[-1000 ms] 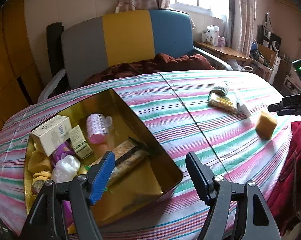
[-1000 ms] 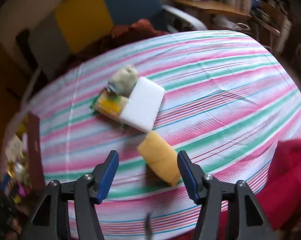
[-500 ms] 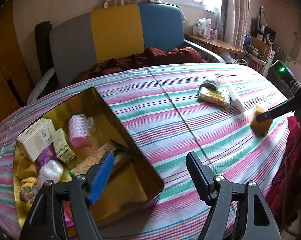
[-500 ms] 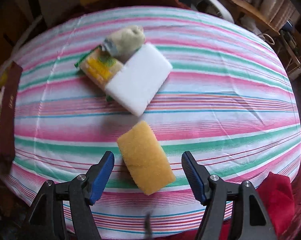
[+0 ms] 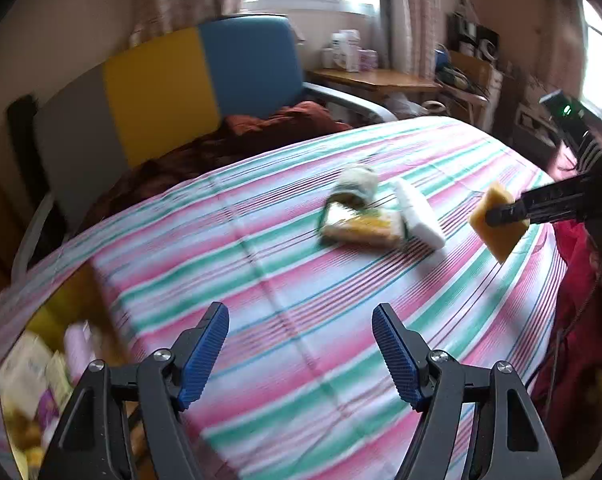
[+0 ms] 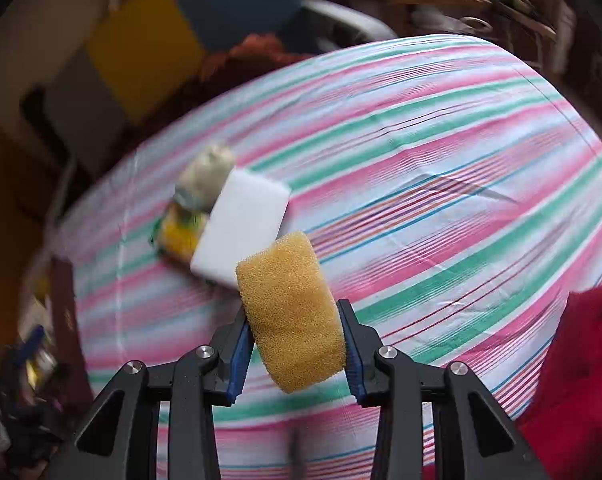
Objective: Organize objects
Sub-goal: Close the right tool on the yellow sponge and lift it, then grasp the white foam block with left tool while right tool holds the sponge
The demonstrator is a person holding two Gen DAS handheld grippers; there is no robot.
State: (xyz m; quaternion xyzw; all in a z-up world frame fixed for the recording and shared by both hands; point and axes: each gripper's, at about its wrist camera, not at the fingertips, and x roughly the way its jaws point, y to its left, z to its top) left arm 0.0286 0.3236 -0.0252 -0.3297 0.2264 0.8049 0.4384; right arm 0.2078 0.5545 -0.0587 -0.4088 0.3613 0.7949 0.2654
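The yellow sponge (image 6: 289, 316) sits between the blue pads of my right gripper (image 6: 293, 316), whose jaws are closing and pressing its sides. In the left wrist view the yellow sponge (image 5: 501, 236) hangs just above the striped cloth at the right, pinched by the right gripper (image 5: 497, 216). My left gripper (image 5: 299, 314) is open over bare cloth with nothing between its fingers. A white block (image 6: 243, 224), a yellow-green packet (image 6: 179, 232) and a beige pouch (image 6: 207, 172) lie together mid-table. The gold tin (image 5: 73, 300) with several items is at the lower left, blurred.
The striped tablecloth (image 5: 301, 264) covers a rounded table. A grey, yellow and blue chair (image 5: 161, 88) with a brown cloth stands behind it. A red cloth (image 6: 581, 360) hangs at the right edge. A wooden side table (image 5: 373, 80) with clutter is beyond.
My right gripper closed on the yellow sponge and raised it off the cloth. My left gripper swung right, away from the tin, so the tin slid to the lower left corner.
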